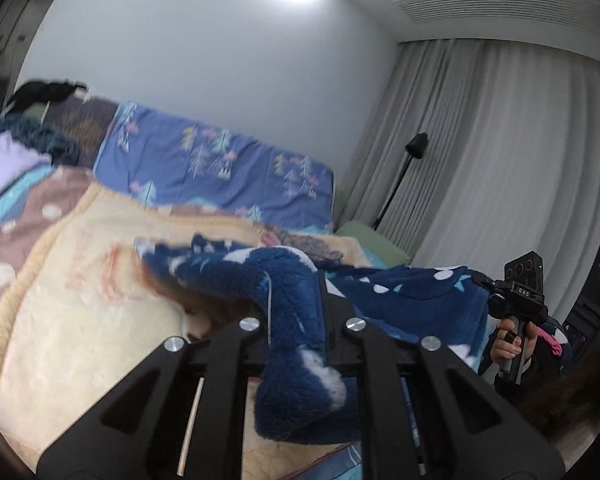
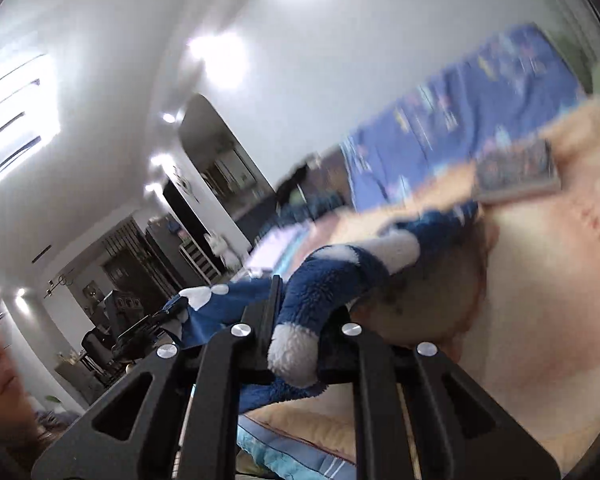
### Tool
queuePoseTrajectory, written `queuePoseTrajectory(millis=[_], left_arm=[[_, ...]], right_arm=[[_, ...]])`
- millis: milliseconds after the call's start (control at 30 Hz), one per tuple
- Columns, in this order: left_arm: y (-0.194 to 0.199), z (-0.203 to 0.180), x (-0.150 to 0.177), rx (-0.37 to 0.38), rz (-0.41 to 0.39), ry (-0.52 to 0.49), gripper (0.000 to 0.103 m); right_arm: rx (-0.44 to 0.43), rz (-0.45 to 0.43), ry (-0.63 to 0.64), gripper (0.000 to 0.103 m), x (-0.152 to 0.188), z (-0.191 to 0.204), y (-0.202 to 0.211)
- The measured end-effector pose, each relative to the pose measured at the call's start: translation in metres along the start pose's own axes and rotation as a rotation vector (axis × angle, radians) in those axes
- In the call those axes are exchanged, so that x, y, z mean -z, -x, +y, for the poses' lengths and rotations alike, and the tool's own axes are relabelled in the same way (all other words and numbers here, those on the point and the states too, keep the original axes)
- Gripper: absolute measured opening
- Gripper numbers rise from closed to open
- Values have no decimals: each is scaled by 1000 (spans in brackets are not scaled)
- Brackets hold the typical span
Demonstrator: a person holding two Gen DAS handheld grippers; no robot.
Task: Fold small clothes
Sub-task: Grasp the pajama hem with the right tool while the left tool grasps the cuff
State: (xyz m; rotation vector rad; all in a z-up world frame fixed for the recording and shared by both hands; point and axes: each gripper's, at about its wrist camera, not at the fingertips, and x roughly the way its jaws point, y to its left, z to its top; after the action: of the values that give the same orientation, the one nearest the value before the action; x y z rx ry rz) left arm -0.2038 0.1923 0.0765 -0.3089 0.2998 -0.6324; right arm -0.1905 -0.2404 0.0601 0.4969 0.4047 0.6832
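A dark blue fleece garment [image 1: 400, 296] with white dots is held up above the bed, stretched between my two grippers. My left gripper [image 1: 300, 312] is shut on one fluffy edge of it, and the cloth bunches over the jaws. My right gripper [image 2: 300, 320] is shut on another edge of the garment [image 2: 332, 276]. The right gripper also shows in the left wrist view [image 1: 520, 300] at the far right, held in a hand. The far part of the garment droops toward the cream blanket [image 1: 80, 320].
The bed carries a cream blanket [image 2: 540, 280], a blue patterned pillow [image 1: 220, 164] against the wall and a pile of clothes [image 1: 16, 152] at the far left. A book [image 2: 516, 176] lies on the blanket. A floor lamp [image 1: 412, 160] and curtains [image 1: 500, 152] stand at the right.
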Motion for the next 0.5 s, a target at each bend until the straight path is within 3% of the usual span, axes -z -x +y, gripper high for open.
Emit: queuePoseTrajectory(millis=[100,167,300,500], left_arm=[[22,-19,8,-42,-28,-54,19],[12,-11,19,-84,22,-17,19],[-25,29,38,-110,129,145,18],[-65,66,28,-156,140,193,17]], right_arm=[[65,-67,99,14,7,18,43],[124,-45,99,14,13,11,46],[160,49,-31,14,21,-36,6],[207,49,-76,14,-3,-77,-53]])
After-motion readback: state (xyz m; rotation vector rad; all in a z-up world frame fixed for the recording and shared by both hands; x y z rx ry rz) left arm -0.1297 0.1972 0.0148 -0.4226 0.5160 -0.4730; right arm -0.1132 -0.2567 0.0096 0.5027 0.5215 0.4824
